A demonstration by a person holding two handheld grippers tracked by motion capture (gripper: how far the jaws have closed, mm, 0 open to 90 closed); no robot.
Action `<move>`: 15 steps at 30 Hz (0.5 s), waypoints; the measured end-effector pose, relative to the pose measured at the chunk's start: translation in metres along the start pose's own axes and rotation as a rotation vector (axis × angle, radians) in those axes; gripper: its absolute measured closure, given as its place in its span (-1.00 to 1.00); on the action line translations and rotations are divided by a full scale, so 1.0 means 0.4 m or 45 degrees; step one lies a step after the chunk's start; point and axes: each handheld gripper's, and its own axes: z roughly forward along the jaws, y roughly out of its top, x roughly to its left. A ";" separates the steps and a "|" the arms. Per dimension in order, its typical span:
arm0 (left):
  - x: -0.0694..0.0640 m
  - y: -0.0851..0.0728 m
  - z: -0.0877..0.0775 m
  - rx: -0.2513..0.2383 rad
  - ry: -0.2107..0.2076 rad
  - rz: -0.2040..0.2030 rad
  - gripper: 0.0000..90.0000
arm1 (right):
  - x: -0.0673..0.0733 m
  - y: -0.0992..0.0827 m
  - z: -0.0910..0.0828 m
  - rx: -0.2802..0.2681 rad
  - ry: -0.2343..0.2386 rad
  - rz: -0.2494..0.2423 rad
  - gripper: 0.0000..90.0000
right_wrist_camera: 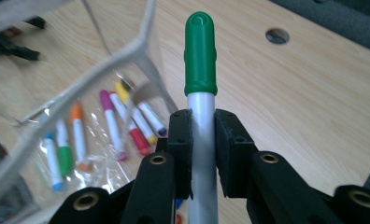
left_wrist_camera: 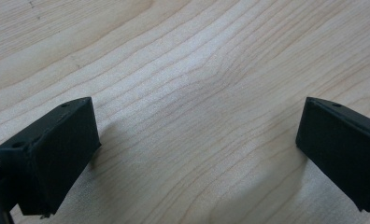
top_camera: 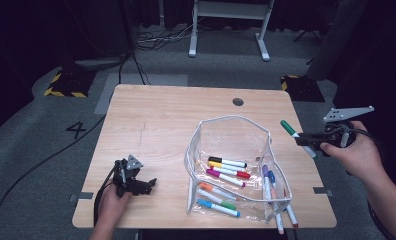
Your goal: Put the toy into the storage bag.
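I hold 2 black two-jaw grippers over a pale wooden worktop (top_camera: pixel 161 120) that stands on grey carpet.

My right gripper (top_camera: pixel 306 138) is raised off the right edge of the worktop. Its fingers (right_wrist_camera: pixel 181 149) are pinching a marker with a white barrel and a green cap (right_wrist_camera: pixel 201 56). In the right gripper view the barrel runs straight up between the 2 pads, and the green cap stands clear above them. In the high view the marker juts out to the left of my hand, cap end tilted up toward the far side, near the right rim of the pouch and apart from it.

A clear plastic pouch with a white-edged rim (top_camera: pixel 231 120) stands open on the right half of the worktop. Several capped markers lie inside on its floor; I can make out yellow, red, magenta, orange, green, blue and purple caps. 2 more markers poke out past its near right corner.

My left gripper (top_camera: pixel 148 185) rests low at the near left part of the worktop, well apart from the pouch. Its fingers (left_wrist_camera: pixel 52 158) are spread wide, with bare wood between them and nothing gripped.
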 end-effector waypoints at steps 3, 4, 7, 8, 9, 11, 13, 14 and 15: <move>0.000 0.000 0.000 -0.001 -0.001 0.000 -1.00 | 0.025 0.036 -0.021 -0.012 0.013 -0.041 0.72; 0.000 0.000 0.000 -0.001 0.000 0.001 -1.00 | 0.036 0.051 -0.027 -0.020 0.023 -0.057 0.72; 0.000 0.000 0.000 0.000 -0.001 0.000 -1.00 | 0.062 0.081 -0.031 -0.021 0.056 -0.086 0.72; 0.000 0.000 0.000 -0.002 -0.002 -0.002 -1.00 | 0.075 0.094 -0.030 -0.017 0.075 -0.104 0.72; 0.000 0.000 0.000 0.000 -0.001 0.000 -1.00 | 0.085 0.105 -0.028 -0.013 0.090 -0.116 0.72; 0.000 0.000 0.000 0.001 -0.001 0.000 -1.00 | 0.104 0.125 -0.020 -0.007 0.109 -0.140 0.72; 0.000 0.000 0.000 0.000 -0.001 0.001 -1.00 | 0.129 0.149 -0.004 0.006 0.144 -0.174 0.72; 0.000 0.000 0.000 0.000 -0.001 0.001 -1.00 | 0.138 0.157 0.003 0.011 0.162 -0.185 0.72; 0.000 0.000 0.000 0.000 -0.001 0.002 -1.00 | 0.150 0.167 0.012 0.019 0.176 -0.204 0.72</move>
